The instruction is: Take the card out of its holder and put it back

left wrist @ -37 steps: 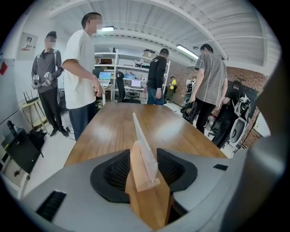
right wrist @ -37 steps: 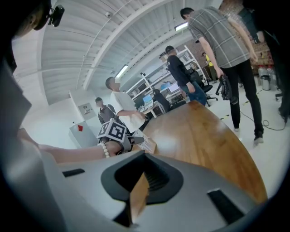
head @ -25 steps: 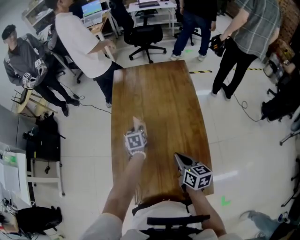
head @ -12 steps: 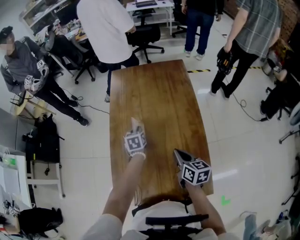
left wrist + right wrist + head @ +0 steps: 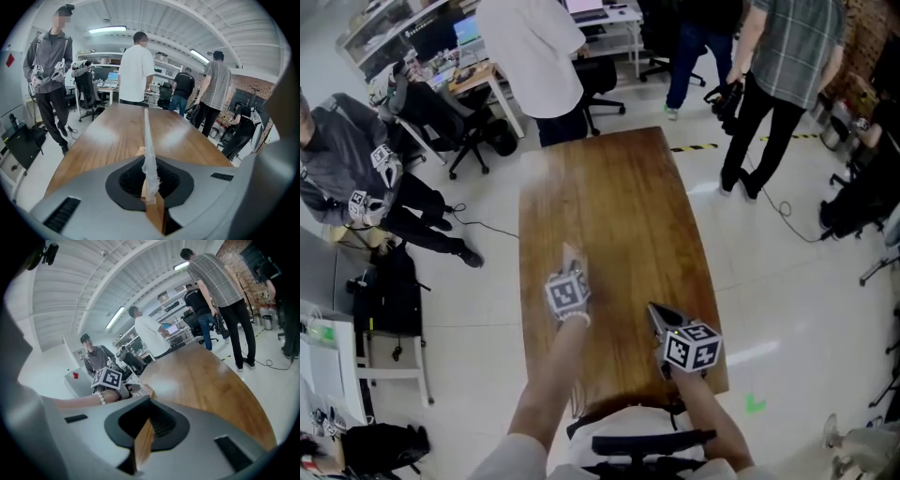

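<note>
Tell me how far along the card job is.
Done: the left tool has just closed its jaws on the card, seen edge-on. In hand: the pull-out; the card looks still seated in the wooden holder. Remaining: lift it free, then slot it back. The right tool hangs shut, empty.

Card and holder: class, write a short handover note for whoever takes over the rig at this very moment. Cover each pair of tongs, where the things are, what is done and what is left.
Left tongs: have just closed on the card, which shows edge-on between them.
Right tongs: shut, empty, at the near right of the table, apart from the card.
Holder: a small wooden piece on the table just ahead of the left tongs. I can't tell whether the card still sits in it.
Done: card gripped.
Left: probably lift it clear, then slot it back.
</note>
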`<act>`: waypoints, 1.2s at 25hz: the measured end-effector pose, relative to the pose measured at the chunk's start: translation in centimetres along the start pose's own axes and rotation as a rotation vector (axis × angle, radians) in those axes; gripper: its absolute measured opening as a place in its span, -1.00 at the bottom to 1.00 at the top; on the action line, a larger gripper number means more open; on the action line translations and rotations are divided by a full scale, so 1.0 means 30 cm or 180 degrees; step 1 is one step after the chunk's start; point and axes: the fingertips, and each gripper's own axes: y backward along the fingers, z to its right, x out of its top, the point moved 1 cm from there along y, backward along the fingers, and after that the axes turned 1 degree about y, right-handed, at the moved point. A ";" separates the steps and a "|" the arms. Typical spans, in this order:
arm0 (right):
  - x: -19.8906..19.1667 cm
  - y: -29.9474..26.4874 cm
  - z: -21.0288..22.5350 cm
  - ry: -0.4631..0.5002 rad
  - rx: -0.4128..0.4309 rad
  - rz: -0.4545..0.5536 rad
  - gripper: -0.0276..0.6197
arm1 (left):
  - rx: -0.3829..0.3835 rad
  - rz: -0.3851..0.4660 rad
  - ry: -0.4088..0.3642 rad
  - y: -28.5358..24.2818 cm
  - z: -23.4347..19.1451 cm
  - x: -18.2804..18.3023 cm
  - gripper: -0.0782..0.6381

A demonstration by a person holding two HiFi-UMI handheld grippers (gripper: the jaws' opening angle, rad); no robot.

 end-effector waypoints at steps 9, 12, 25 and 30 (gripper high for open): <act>0.003 0.015 -0.020 0.0031 0.0076 0.0022 -0.88 | -0.0066 0.0159 0.0030 0.083 0.034 0.067 -0.77; 0.018 0.023 -0.030 0.0051 0.0093 0.0047 -0.88 | -0.0038 0.0189 0.0000 0.119 0.036 0.090 -0.77; 0.044 0.079 -0.113 0.0160 0.0185 0.0155 -0.88 | -0.0267 0.0787 0.0101 0.431 0.092 0.235 -0.77; 0.038 0.112 -0.148 0.0216 0.0181 0.0117 -0.88 | -0.0508 0.0968 0.0287 0.587 0.119 0.226 -0.77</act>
